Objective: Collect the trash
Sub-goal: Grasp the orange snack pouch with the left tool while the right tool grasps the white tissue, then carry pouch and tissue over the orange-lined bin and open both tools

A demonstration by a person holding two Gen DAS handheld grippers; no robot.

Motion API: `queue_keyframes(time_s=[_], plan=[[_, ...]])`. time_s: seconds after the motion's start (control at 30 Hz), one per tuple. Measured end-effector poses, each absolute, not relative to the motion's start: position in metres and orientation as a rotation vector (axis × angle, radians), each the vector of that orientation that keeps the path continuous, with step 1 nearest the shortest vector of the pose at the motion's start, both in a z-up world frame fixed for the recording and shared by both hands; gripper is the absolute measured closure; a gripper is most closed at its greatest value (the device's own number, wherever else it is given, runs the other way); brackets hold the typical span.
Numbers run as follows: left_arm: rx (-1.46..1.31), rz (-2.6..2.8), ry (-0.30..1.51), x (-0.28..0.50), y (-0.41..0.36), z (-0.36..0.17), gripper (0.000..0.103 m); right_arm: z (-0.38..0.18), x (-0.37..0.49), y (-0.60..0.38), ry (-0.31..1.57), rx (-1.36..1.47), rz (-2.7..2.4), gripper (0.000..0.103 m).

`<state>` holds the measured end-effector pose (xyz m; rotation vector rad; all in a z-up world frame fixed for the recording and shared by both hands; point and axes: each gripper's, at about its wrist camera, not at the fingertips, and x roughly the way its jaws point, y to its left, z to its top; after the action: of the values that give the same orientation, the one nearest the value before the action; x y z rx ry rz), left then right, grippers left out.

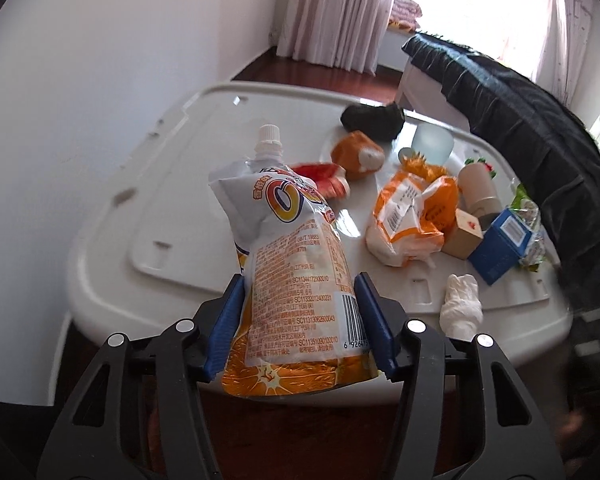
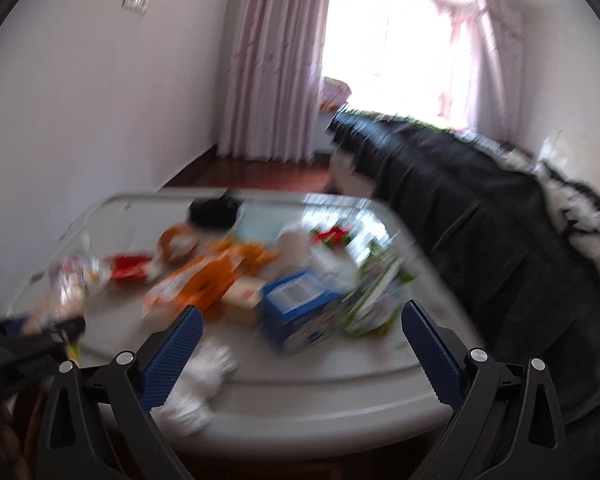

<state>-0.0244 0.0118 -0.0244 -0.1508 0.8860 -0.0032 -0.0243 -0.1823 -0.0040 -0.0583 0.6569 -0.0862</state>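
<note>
My left gripper (image 1: 300, 284) is shut on an orange-and-white spouted juice pouch (image 1: 292, 248), its blue pads pressing both sides of the lower half. The pouch stands upright above the near edge of the white plastic tabletop (image 1: 172, 184). In the blurred right wrist view my right gripper (image 2: 300, 312) stands open and wide over the table's near edge with nothing between its fingers. A blue box (image 2: 296, 308) and a green packet (image 2: 376, 296) lie just beyond it. A crumpled white glove (image 2: 204, 376) lies by its left finger.
More litter covers the right half of the tabletop: an orange-white bag (image 1: 412, 216), blue box (image 1: 500, 244), small brown box (image 1: 464, 236), cardboard tube (image 1: 480, 192), red wrapper (image 1: 324, 178), pale cup (image 1: 434, 142), black item (image 1: 374, 118). A dark-covered bed (image 1: 520, 120) borders the right side.
</note>
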Motion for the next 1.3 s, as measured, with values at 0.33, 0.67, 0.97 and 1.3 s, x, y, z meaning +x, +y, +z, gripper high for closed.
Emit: queue_keyframes(time_s=[0.33, 0.67, 0.97, 1.3], plan=[[-0.124, -0.028, 0.846, -0.056, 0.027, -0.012, 0.048, -0.063, -0.005, -0.134, 0.766, -0.187, -0.077, 0.005], [-0.126, -0.043, 0.848, -0.054, 0.025, -0.017, 0.048, -0.078, -0.002, -0.123, 0.788, -0.213, 0.018, 0.066], [-0.120, -0.075, 0.850, -0.065, 0.017, -0.012, 0.048, -0.051, -0.015, -0.135, 0.740, -0.132, 0.084, 0.066], [-0.061, -0.187, 0.939, -0.129, 0.007, -0.016, 0.048, -0.011, -0.092, -0.140, 0.862, -0.052, 0.171, 0.066]])
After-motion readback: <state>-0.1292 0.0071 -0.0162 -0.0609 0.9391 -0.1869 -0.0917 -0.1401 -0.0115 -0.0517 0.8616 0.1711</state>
